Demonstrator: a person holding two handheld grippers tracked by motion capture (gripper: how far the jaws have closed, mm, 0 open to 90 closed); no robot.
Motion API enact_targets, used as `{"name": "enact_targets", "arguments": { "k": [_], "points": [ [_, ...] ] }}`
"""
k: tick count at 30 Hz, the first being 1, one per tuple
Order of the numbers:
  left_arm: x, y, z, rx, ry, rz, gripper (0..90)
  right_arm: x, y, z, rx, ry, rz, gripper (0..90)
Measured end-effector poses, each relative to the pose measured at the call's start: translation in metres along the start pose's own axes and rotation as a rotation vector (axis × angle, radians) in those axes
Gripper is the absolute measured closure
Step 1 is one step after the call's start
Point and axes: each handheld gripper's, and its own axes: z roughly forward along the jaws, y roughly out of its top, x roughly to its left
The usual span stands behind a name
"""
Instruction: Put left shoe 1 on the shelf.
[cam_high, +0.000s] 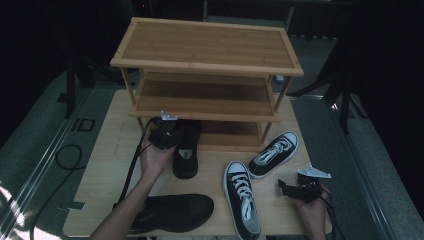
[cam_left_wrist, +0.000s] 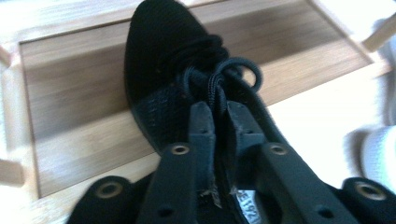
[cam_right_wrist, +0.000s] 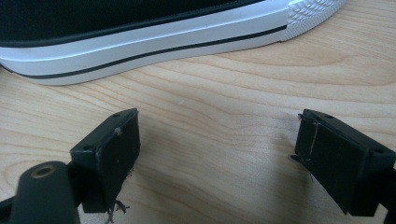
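A black mesh shoe (cam_high: 186, 150) lies with its toe on the bottom shelf (cam_left_wrist: 70, 93) of a bamboo rack (cam_high: 205, 65) and its heel on the table. My left gripper (cam_high: 174, 139) is over the shoe's opening. In the left gripper view my left gripper (cam_left_wrist: 220, 112) stands a little open, its jaws on either side of the laces and tongue of the shoe (cam_left_wrist: 159, 56). At the right front my right gripper (cam_high: 287, 187) hovers low over bare wood. My right gripper (cam_right_wrist: 217, 149) is wide open with nothing between its jaws, just in front of a white-soled sneaker (cam_right_wrist: 140, 42).
Two black-and-white canvas sneakers lie on the table (cam_high: 115, 150), one pointing toward me (cam_high: 242, 197), one angled by the rack's right leg (cam_high: 274, 154). A second black shoe (cam_high: 172, 212) lies on its side at the front edge. The rack's upper two shelves are bare.
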Motion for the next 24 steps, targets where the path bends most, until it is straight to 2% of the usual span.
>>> {"name": "enact_targets", "arguments": {
  "k": [1,2,3,4,5,6,7,8,11,12,13,14,15,18,20,24],
  "points": [
    [-0.002,0.001,-0.005,-0.013,-0.015,0.026,72.1,0.0,0.0,0.0,0.0,0.0,0.0,13.8],
    [-0.002,0.001,-0.005,-0.013,-0.015,0.026,69.7,0.0,0.0,0.0,0.0,0.0,0.0,13.8],
    [-0.003,0.002,-0.008,-0.021,-0.038,0.04,69.7,0.0,0.0,0.0,0.0,0.0,0.0,13.8],
    [-0.005,0.001,-0.014,-0.037,-0.072,0.081,65.5,0.0,0.0,0.0,0.0,0.0,0.0,13.8],
    [-0.005,0.001,-0.014,-0.037,-0.072,0.081,64.6,0.0,0.0,0.0,0.0,0.0,0.0,13.8],
    [-0.006,0.001,-0.016,-0.038,-0.079,0.106,63.8,0.0,0.0,0.0,0.0,0.0,0.0,13.8],
    [-0.005,0.0,-0.021,-0.037,-0.098,0.157,63.3,0.0,0.0,0.0,0.0,0.0,0.0,13.8],
    [-0.005,0.0,-0.021,-0.037,-0.098,0.157,62.7,0.0,0.0,0.0,0.0,0.0,0.0,13.8],
    [-0.005,-0.003,-0.026,-0.034,-0.106,0.213,61.8,0.0,0.0,0.0,0.0,0.0,0.0,13.8],
    [-0.006,-0.004,-0.029,-0.036,-0.124,0.244,61.0,0.0,0.0,0.0,0.0,0.0,0.0,13.8],
    [-0.006,-0.004,-0.029,-0.036,-0.124,0.244,59.9,0.0,0.0,0.0,0.0,0.0,0.0,13.8],
    [-0.007,-0.006,-0.032,-0.042,-0.142,0.285,59.3,0.0,0.0,0.0,0.0,0.0,0.0,13.8],
    [-0.007,-0.006,-0.032,-0.042,-0.142,0.285,59.2,0.0,0.0,0.0,0.0,0.0,0.0,13.8],
    [-0.009,-0.009,-0.035,-0.052,-0.187,0.329,58.7,0.0,0.0,0.0,0.0,0.0,0.0,13.8],
    [-0.01,-0.014,-0.037,-0.055,-0.199,0.352,58.8,0.0,0.0,0.0,0.0,0.0,0.0,13.8],
    [-0.01,-0.018,-0.039,-0.067,-0.206,0.363,58.6,0.0,0.0,0.0,-0.002,0.0,-0.004,13.8]
  ]
}}
